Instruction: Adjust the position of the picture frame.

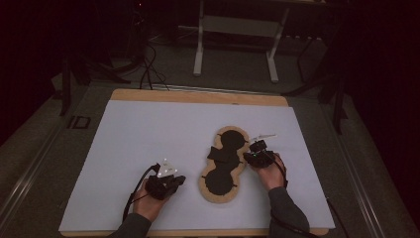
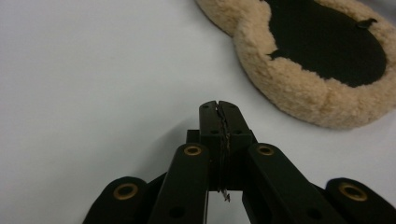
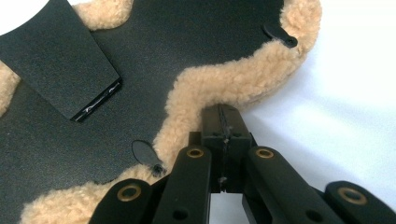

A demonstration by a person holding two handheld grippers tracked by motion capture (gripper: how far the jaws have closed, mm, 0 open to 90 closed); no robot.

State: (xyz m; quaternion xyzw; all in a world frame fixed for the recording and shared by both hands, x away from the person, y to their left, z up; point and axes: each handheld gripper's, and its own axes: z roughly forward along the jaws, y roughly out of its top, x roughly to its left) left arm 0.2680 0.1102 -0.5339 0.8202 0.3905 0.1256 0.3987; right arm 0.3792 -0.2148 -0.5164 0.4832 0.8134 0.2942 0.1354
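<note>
A white sheet (image 1: 148, 139) covered most of a wooden tabletop (image 1: 198, 96), with dark floor, a pale metal frame (image 1: 237, 39) and loose cables (image 1: 148, 69) beyond the far edge, dim and hard to read. The peanut-shaped fleece pad (image 1: 224, 163), tan pile rim around a black underside, lay flat on the sheet right of centre, long axis running near to far. A black flap (image 3: 60, 65) lay across its narrow waist, and small black tabs (image 3: 148, 156) sat at the fleece edge. Nothing stood between either gripper and the pad. Right gripper (image 1: 256, 151) sat at the pad's right side by the waist, hand behind it, forearm coming up from the bottom edge; its jaws were closed tight with nothing between them, tips just at the fleece rim (image 3: 196, 93), contact not certain. Left gripper (image 1: 165, 182) rested low on bare sheet left of the pad's near lobe, apart from it, jaws likewise pressed together and empty, pointing toward the fleece (image 2: 299, 88). The pad's far lobe ran out of frame in both gripper views. The pale bits on the sheet by the right gripper were too small to make out.
</note>
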